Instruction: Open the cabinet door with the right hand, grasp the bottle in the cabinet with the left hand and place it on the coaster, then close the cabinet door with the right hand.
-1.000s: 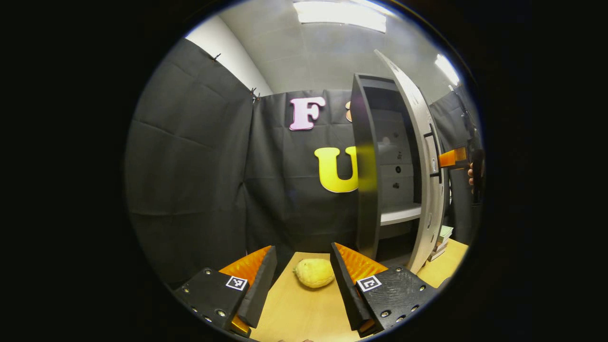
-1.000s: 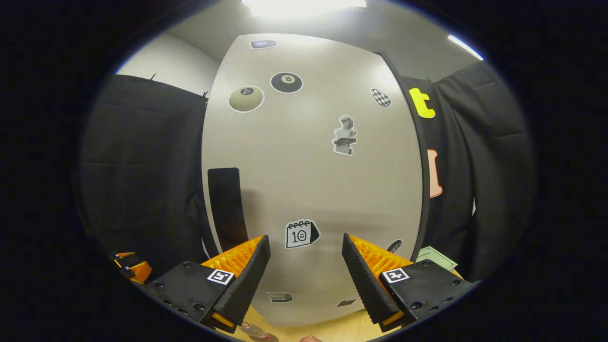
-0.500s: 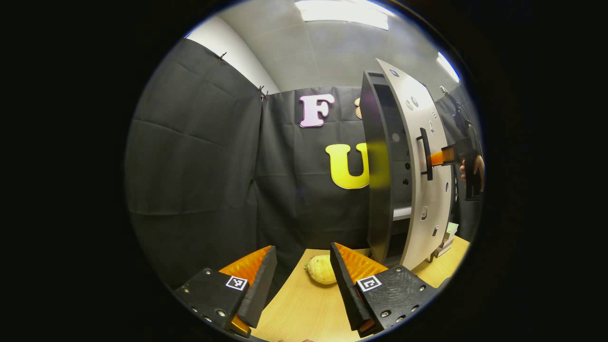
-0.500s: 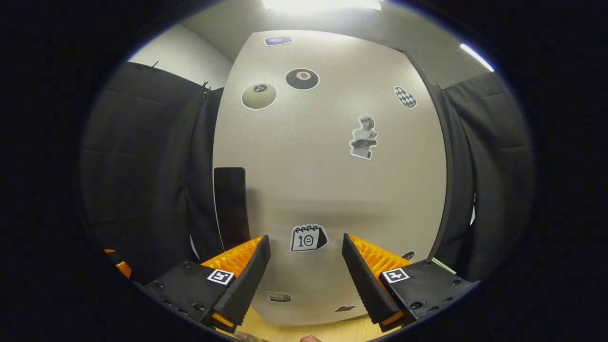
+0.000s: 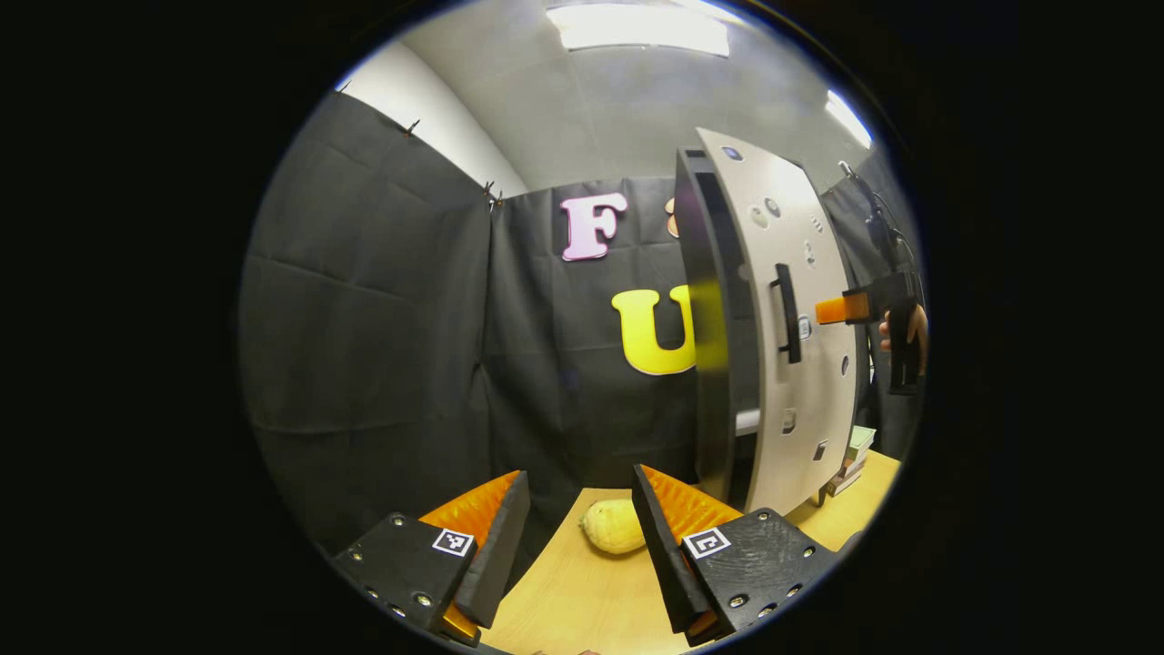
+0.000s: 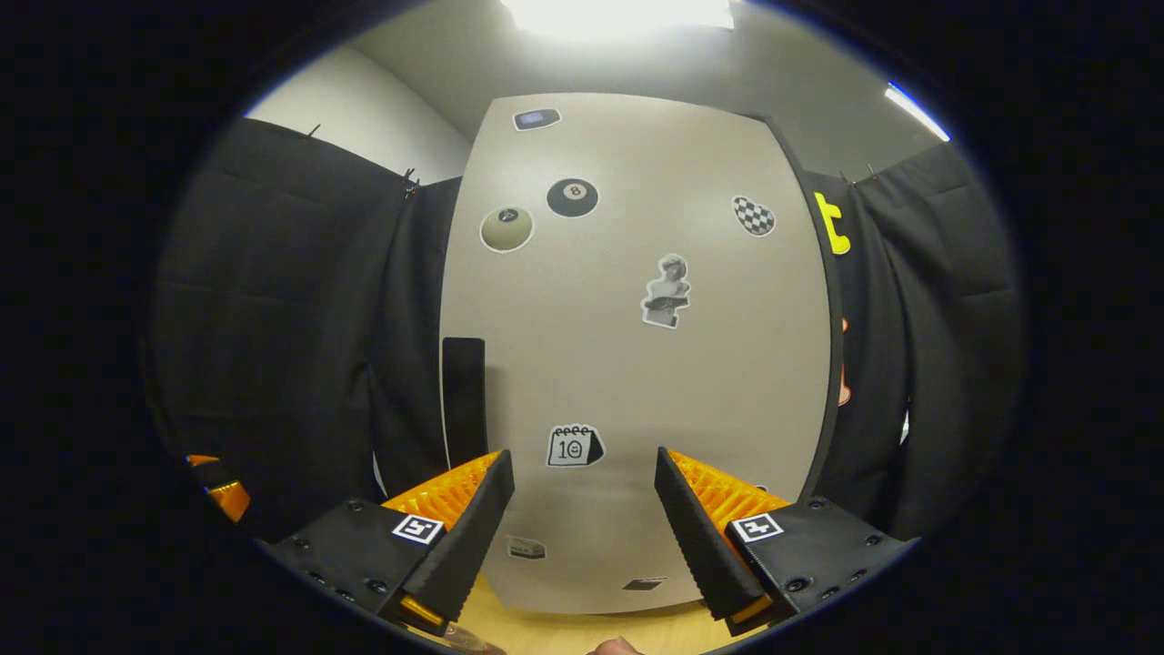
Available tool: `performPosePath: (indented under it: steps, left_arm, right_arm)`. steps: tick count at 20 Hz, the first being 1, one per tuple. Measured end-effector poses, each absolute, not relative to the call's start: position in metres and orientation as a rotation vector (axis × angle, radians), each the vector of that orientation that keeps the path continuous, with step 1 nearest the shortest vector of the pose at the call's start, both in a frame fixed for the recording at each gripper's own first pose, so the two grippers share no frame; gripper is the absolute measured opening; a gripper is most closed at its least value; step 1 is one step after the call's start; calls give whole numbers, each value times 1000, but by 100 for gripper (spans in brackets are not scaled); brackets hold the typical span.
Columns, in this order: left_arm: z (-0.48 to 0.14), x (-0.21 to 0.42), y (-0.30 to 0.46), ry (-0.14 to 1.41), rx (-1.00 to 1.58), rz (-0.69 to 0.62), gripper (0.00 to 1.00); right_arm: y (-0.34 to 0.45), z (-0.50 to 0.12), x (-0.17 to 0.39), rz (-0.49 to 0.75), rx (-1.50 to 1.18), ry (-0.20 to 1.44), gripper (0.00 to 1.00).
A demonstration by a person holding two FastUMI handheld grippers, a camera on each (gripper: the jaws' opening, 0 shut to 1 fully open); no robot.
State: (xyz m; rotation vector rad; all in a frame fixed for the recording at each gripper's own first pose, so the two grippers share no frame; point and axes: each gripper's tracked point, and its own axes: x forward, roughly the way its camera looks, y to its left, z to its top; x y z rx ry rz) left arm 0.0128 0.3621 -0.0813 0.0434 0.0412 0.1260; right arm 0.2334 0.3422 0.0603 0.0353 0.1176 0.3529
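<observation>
A: Where do we stand with the cabinet door (image 6: 637,364)?

B: In the right gripper view it takes up the middle of the frame, sticker-covered face toward us. The right gripper (image 6: 582,509) sits low in the frame with its jaws spread and nothing between them. The door's dark handle (image 6: 464,391) is left of centre, just above our left finger.

A: So we aren't gripping the handle?

B: No. We judge the open fingers are there to push on the flat face, not pinch anything; closing needs a shove, not a grasp.

A: And from the other side?

B: In the left gripper view the cabinet (image 5: 714,327) stands right of centre, and the door (image 5: 805,327) is nearly shut, with only a narrow dark gap showing. The right gripper (image 5: 832,310) reaches in from the right edge, its tip close to the door beside the handle (image 5: 785,314); we cannot tell if it touches.

A: Our left gripper (image 5: 573,537)?

B: Jaws spread, empty, held low over the wooden table (image 5: 582,600), out of the door's swing. A yellow lemon-like fruit (image 5: 614,525) lies ahead of it.

A: The bottle and coaster?

B: We cannot place either one here.
</observation>
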Motion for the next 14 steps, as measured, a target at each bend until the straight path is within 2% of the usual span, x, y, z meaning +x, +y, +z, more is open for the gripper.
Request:
performPosePath:
  steps: [1,11,12,14]
  left_arm:
    - [-79,12,347,40,45,117,66]
    - [-48,-4,209,26,10,17,65]
    - [-44,-7,198,22,9,12,65]
    - [-38,-14,179,12,15,14,65]
  right_arm:
    - [334,60,222,358,28,111,99]
    - [206,58,152,322,-28,95,98]
    - [195,55,145,322,-25,96,94]
    - [173,49,135,318,-24,92,97]
